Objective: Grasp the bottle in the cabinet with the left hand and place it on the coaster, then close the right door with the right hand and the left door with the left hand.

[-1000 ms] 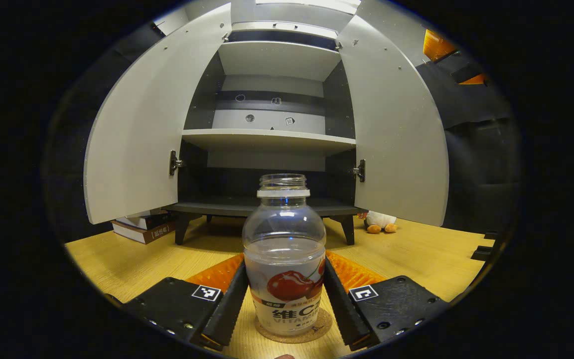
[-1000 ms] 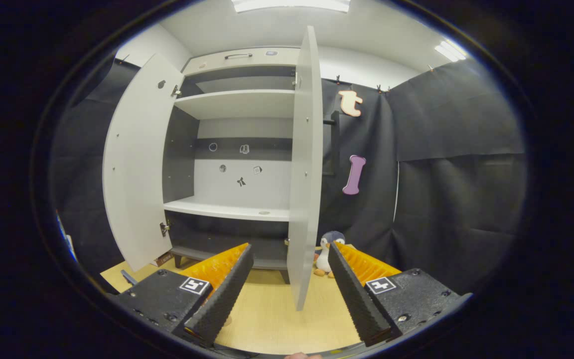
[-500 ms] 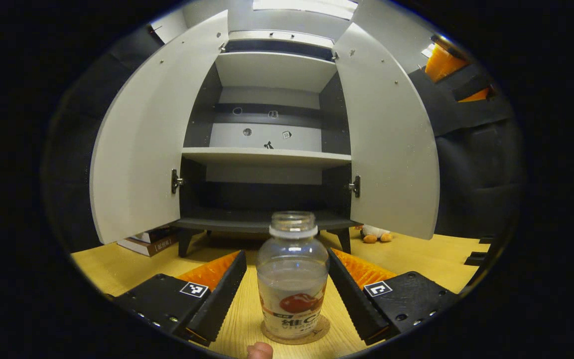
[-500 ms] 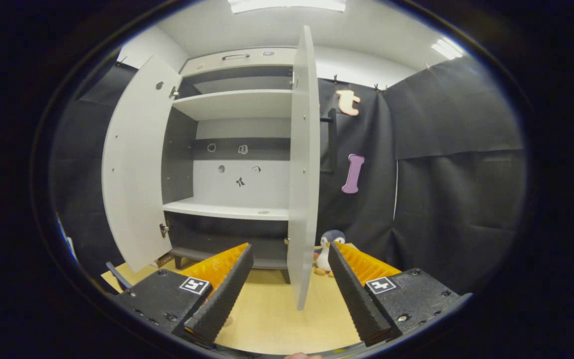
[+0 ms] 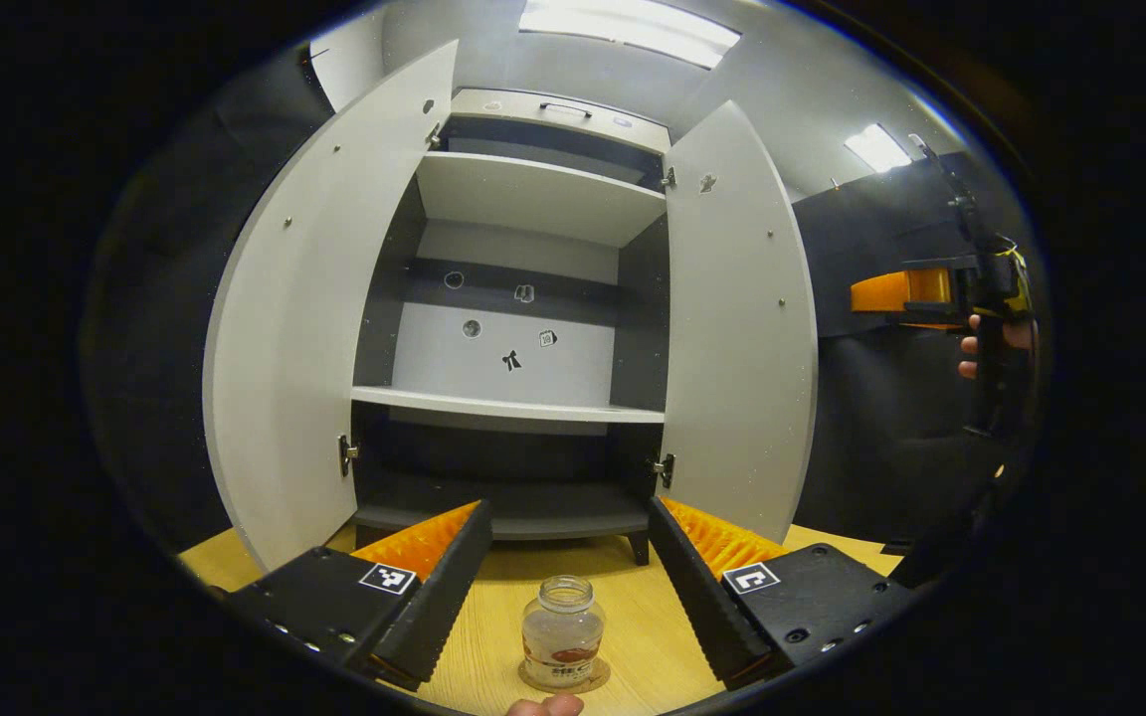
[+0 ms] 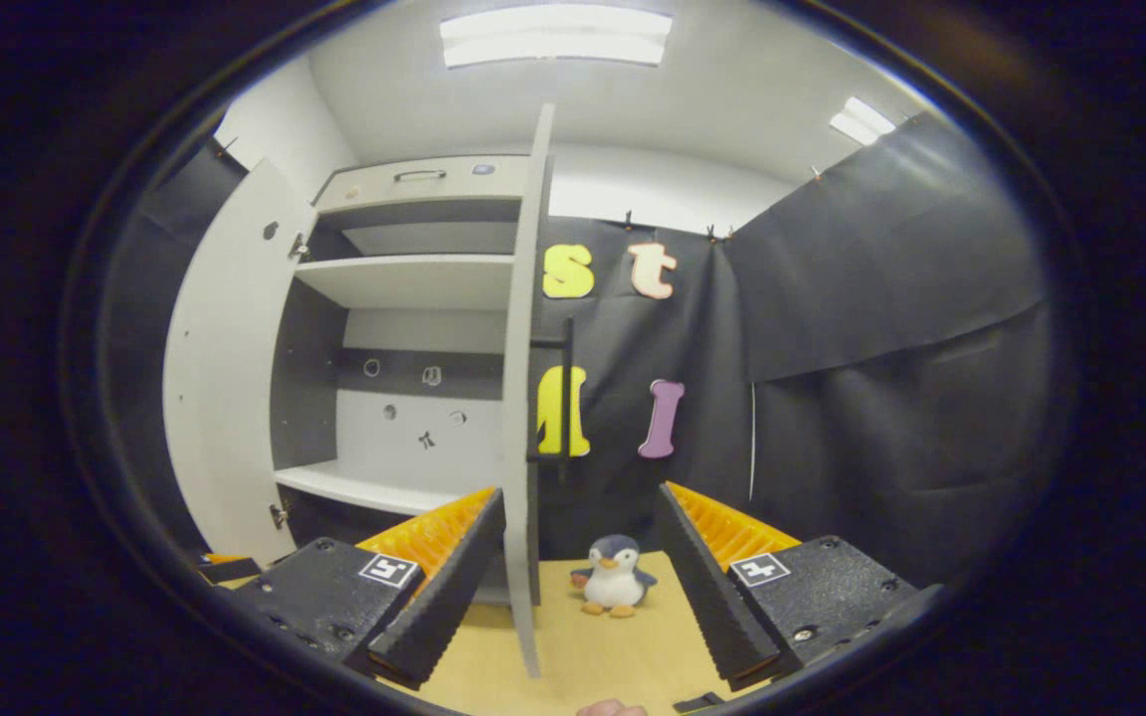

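Bottle (image 5: 561, 631) upright on coaster (image 5: 564, 679), mouth up | left jaws wide, empty | right jaws wide, empty

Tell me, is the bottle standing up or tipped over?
Standing up. The bottle sits upright on the coaster, its open mouth facing up, no cap on.

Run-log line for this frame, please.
bottle: on coaster | left gripper: open | right gripper: open | right door: open
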`<state>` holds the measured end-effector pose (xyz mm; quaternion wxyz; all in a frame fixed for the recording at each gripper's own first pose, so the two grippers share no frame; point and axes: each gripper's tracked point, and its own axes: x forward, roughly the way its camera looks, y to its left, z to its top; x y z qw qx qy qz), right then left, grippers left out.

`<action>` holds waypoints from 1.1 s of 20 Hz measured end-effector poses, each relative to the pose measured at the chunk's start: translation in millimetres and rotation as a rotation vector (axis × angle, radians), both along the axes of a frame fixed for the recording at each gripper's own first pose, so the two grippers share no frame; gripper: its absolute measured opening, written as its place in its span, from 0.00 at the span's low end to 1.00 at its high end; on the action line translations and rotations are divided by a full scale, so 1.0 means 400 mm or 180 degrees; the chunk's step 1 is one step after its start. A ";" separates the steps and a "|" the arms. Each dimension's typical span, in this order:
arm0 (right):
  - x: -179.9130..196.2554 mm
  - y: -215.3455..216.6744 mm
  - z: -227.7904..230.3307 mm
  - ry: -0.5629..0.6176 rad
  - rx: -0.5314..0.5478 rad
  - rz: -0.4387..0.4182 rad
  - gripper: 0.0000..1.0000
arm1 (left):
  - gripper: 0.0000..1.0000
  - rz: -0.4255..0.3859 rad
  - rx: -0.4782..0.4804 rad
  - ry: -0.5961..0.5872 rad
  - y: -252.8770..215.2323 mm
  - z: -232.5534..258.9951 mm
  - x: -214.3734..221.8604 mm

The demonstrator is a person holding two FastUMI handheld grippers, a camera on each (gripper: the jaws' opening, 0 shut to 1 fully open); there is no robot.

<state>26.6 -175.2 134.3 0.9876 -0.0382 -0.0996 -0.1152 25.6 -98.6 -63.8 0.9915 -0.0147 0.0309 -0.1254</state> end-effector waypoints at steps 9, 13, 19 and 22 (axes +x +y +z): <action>0.204 -0.119 0.090 -0.0080 -0.0077 -0.0075 0.99 | 0.95 0.0151 0.0078 -0.0124 0.040 0.086 -0.046; 0.208 -0.087 0.091 -0.0234 0.0043 0.0081 0.95 | 0.95 0.0272 0.0056 -0.0040 0.065 0.078 -0.054; 0.237 0.075 0.058 -0.0157 0.0349 0.0713 0.94 | 0.95 0.0477 0.0009 -0.0114 0.123 0.101 -0.064; 0.264 0.164 0.050 -0.0134 0.0344 0.0921 0.94 | 0.95 0.0541 0.0017 -0.0109 0.145 0.100 -0.075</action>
